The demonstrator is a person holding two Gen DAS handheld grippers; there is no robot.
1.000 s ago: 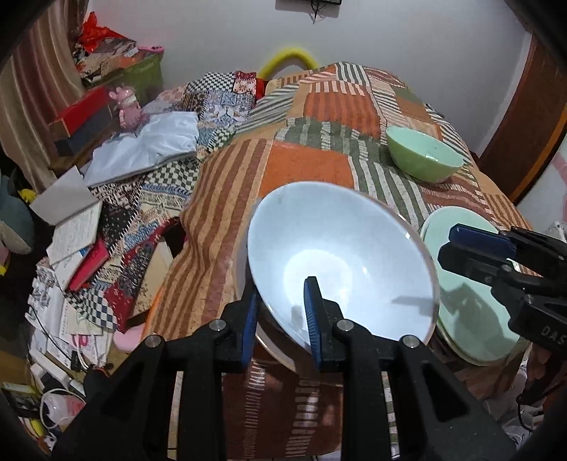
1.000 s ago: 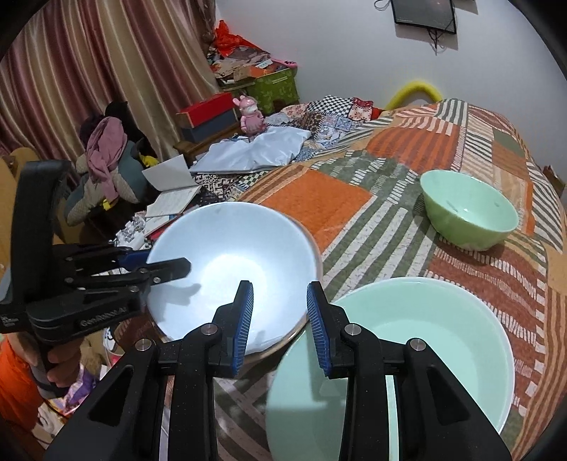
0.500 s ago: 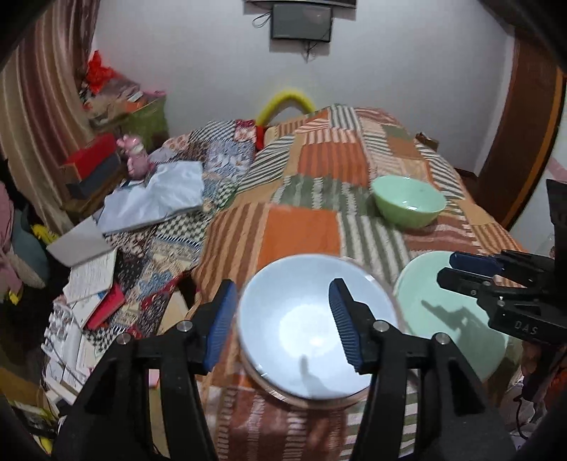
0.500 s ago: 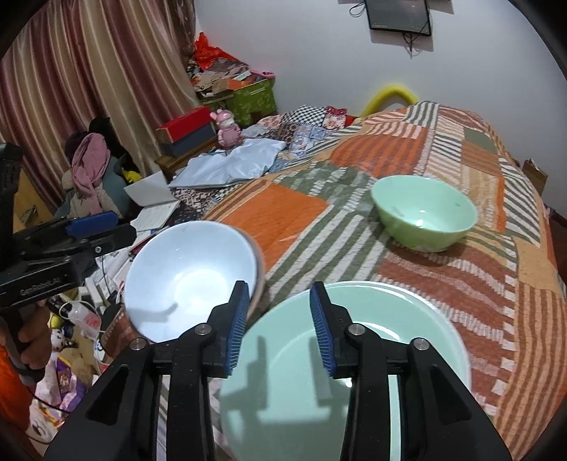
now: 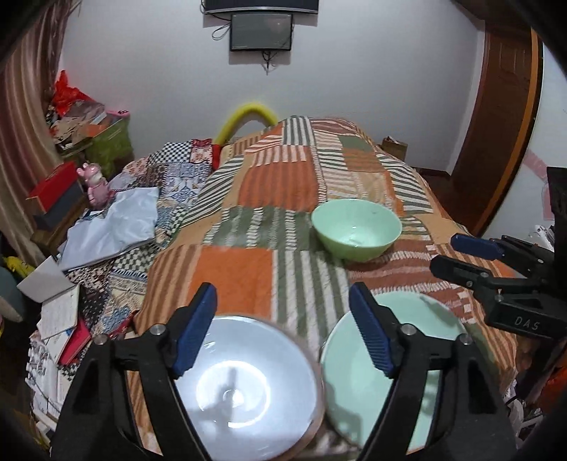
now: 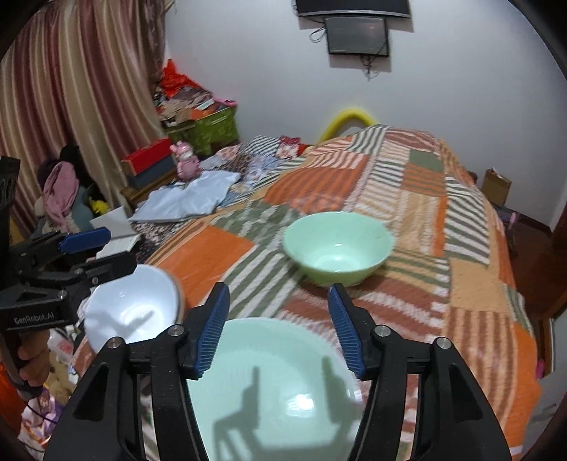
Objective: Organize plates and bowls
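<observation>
We see a bedroom with a bed under a striped patchwork quilt [image 5: 283,198] in orange, green and brown, a white wall behind it and a small dark screen [image 5: 261,31] mounted high on that wall.

Near the foot of the bed, a white bowl [image 5: 244,390] sits on the quilt with a pale green plate [image 5: 418,372] just beside it on the right. Farther up the bed, well apart from both, stands a green bowl [image 5: 356,228], upright.

We hold a gripper in each hand. The left gripper [image 5: 283,329] hangs above the near edge of the white bowl; its jaws have just been opening and now stand spread wide, with nothing pinched between them. The right gripper [image 6: 278,329] hangs above the near edge of the green plate; its jaws have also just been opening and stand apart, touching nothing.

Beside the bed on the left lie a blue cloth [image 5: 113,227], papers and a pink toy [image 6: 186,165], with striped curtains [image 6: 71,106] behind.
</observation>
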